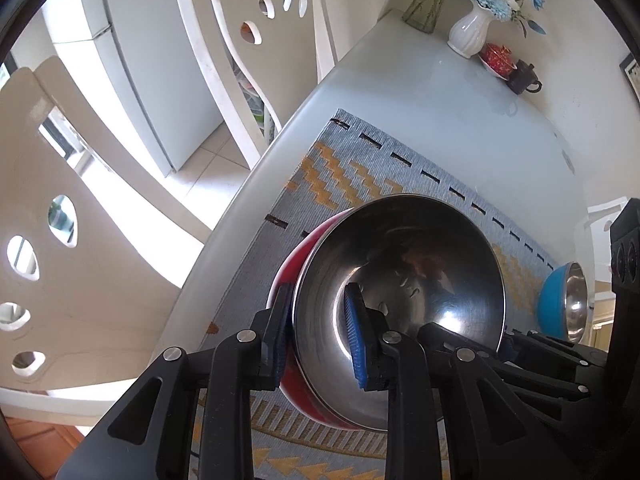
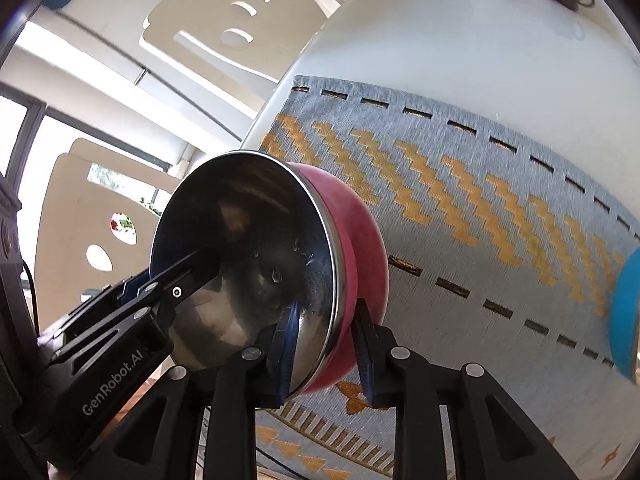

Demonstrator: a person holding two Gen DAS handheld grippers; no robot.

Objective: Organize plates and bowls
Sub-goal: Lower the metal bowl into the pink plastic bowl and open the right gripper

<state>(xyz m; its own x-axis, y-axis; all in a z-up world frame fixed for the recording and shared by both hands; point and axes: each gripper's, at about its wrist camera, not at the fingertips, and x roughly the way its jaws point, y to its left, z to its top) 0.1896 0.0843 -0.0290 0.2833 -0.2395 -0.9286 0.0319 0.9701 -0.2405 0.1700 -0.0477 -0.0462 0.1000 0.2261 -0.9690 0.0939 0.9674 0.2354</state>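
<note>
Home dining room: white table (image 1: 420, 92), carved chairs (image 1: 248, 64), flower vase (image 1: 470, 34).

1. left gripper (image 1: 318, 320): matte black plastic, two fingers on linkage bars with triangular cut-outs.
2. Round silver pins (image 1: 246, 336) cap each linkage joint.
3. Ribbed blue pads (image 1: 356, 340) line the inner faces of its fingers.
4. right gripper (image 2: 324, 344): same black build and silver pivots, with its blue pads seen edge-on.
5. Left wrist view, far right: a black housing (image 1: 624, 264) with round recessed holes, most likely the right gripper's.
6. Right wrist view, left side: the left gripper's slotted black bars carry white lettering (image 2: 110, 384) reading "GenRobot.AI" and a small screw (image 2: 176, 291).
7. A thin black cable (image 2: 28, 284) runs beside the dark housing at the left edge.
</note>
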